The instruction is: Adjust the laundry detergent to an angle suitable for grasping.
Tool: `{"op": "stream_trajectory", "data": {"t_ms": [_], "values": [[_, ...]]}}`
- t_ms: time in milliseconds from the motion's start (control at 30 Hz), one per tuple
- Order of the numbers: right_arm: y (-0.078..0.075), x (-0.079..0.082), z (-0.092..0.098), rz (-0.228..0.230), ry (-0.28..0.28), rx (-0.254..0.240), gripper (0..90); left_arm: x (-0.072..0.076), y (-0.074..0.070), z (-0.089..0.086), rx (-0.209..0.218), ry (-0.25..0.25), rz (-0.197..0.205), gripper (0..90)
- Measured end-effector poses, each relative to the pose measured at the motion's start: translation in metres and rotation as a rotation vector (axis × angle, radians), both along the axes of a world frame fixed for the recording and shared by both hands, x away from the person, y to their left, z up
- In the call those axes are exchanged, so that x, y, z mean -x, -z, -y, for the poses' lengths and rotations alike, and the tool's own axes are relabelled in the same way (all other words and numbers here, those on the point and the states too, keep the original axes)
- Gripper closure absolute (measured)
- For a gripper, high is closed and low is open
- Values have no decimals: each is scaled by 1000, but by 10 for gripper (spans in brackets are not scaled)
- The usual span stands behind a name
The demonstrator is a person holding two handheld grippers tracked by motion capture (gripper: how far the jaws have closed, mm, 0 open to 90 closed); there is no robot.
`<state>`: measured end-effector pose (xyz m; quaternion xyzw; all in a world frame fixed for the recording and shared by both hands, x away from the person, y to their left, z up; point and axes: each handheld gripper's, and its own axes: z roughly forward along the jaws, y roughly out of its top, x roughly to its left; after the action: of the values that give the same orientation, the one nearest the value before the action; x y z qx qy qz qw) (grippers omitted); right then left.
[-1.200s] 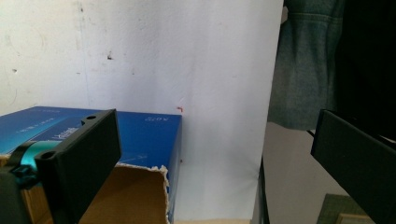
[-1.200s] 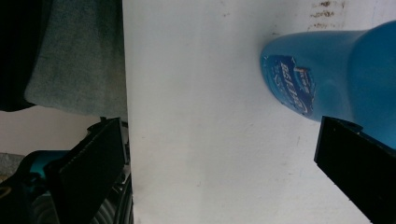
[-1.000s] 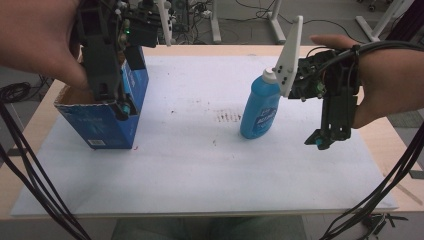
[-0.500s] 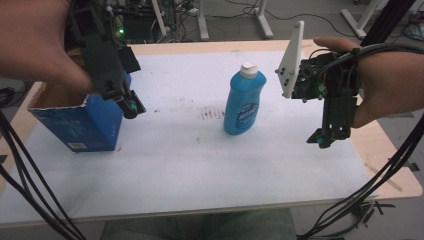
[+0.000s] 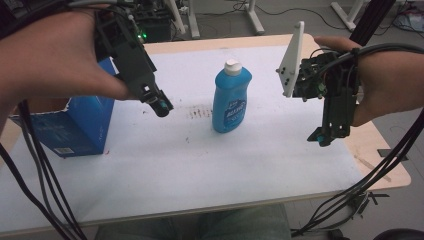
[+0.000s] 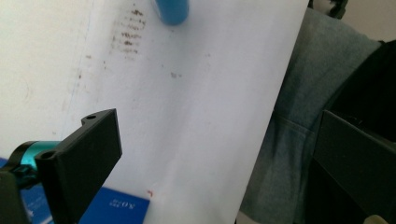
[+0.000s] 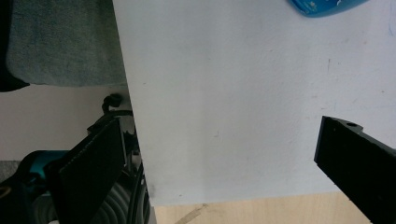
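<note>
bottle (image 5: 232, 97) — upright, cap up | left gripper (image 5: 161, 105) fingers apart — empty | right gripper (image 5: 322, 136) fingers apart

Glossy blue plastic bottle (image 5: 232, 100), matt cardboard box (image 5: 75, 125), smooth white tabletop (image 5: 200, 165).

left hand-held gripper (image 5: 161, 104) lifted out of blue box (image 5: 75, 125), now over the table between box and bottle (image 5: 231, 97)

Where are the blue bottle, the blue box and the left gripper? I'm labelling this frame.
blue bottle (image 5: 231, 105): high view, on the label at mid-body.
blue box (image 5: 80, 125): high view, on its front face.
left gripper (image 5: 161, 106): high view, at the tips of its jaws.
</note>
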<state>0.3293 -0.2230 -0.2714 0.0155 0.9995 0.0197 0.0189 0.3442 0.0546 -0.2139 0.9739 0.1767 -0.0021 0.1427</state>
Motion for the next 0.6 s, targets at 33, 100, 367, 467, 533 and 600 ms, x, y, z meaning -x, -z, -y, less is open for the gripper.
{"op": "stream_trajectory", "data": {"t_ms": [33, 100, 367, 467, 533, 600], "values": [[0, 0, 2, 1, 1, -3, 11, -1, 1, 2, 6, -5, 3, 17], [0, 0, 5, 1, 7, -5, 12, -3, 4, 6, 16, -18, 11, 17], [3, 1, 12, 2, 18, -9, 12, -12, 17, 18, 96, -66, 58, 17], [4, 1, 14, -1, 20, -3, 12, -17, 22, 22, 140, -95, 70, 17], [3, 1, 14, -1, 22, -3, 12, -19, 24, 25, 172, -111, 87, 17], [2, 0, 15, 2, 20, -2, 11, -21, 26, 28, 195, -121, 95, 17]]}}
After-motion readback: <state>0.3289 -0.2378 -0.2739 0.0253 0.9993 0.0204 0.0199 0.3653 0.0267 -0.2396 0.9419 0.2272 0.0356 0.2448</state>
